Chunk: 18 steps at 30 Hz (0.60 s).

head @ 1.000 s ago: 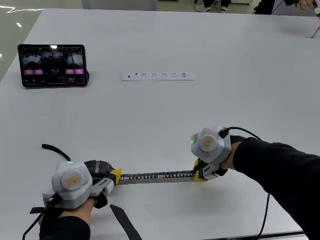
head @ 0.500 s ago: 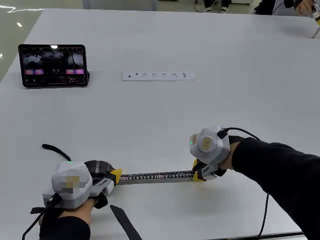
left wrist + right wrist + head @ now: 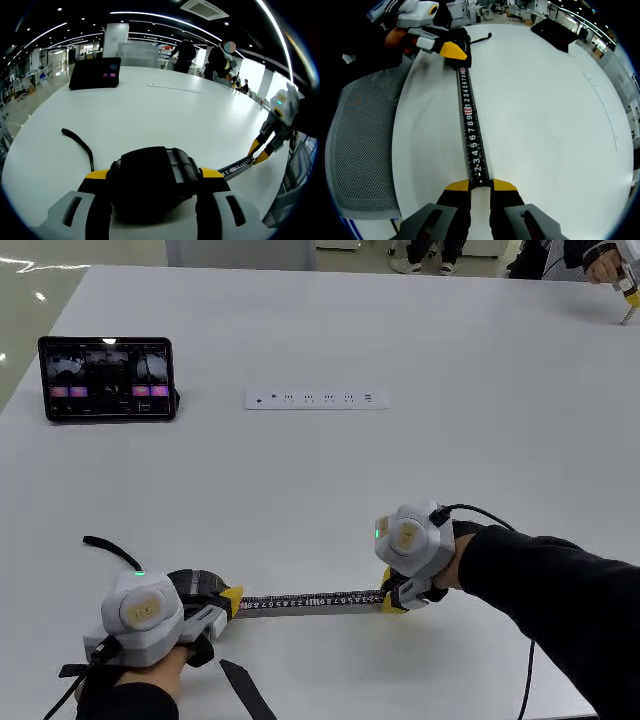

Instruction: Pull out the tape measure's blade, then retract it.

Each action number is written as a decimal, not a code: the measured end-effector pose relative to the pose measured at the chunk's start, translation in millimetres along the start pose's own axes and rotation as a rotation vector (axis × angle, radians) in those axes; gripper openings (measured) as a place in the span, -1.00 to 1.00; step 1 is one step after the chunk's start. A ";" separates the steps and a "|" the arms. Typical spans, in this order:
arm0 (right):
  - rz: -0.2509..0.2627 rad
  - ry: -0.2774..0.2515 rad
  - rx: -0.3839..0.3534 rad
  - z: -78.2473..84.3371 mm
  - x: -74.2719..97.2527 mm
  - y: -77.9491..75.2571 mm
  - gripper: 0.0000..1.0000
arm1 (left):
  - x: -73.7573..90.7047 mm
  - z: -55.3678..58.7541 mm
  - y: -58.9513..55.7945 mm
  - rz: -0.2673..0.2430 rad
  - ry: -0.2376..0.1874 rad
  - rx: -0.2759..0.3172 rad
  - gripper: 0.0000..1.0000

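My left gripper (image 3: 154, 174) sat at near left of table (image 3: 420, 460), clamped around tape measure case (image 3: 200, 585). Blade (image 3: 310, 600) ran rightward from case, flat on table, to my right gripper (image 3: 480, 186), which pinched its end. Strap (image 3: 110, 544) lay behind-left of case. Tablet (image 3: 107, 378) stood far left. Power strip (image 3: 316, 398) lay right of tablet, far centre.

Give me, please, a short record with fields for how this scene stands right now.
table: white workbench top
tape measure case: black, on the table, clamped in the left hand-held gripper
blade: pulled out, running straight from the case to the other gripper, numbers up
right hand-held gripper: shut on the blade's free end
tablet: propped up at far left, screen lit
power strip: white, lying well beyond the blade
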State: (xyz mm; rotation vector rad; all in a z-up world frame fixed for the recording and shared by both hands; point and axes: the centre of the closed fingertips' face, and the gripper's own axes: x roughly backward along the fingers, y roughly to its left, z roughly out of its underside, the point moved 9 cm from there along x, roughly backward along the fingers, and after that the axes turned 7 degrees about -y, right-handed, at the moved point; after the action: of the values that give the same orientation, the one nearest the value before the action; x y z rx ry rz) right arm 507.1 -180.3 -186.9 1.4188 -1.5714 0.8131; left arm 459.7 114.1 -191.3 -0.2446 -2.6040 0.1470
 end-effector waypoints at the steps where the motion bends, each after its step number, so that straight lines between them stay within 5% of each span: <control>1: -0.001 0.000 -0.001 -0.7 -0.2 -0.1 -0.82 | -0.1 -0.1 0.1 0.001 0.000 0.000 0.28; 18: 0.002 -0.002 -0.003 -6.0 -2.6 1.7 -0.82 | 0.2 0.4 0.7 0.002 -0.002 0.003 0.28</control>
State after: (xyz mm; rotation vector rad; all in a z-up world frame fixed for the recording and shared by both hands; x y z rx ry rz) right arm 506.4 -173.5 -186.5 1.4162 -1.5752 0.8110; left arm 459.4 114.8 -191.7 -0.2462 -2.6049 0.1520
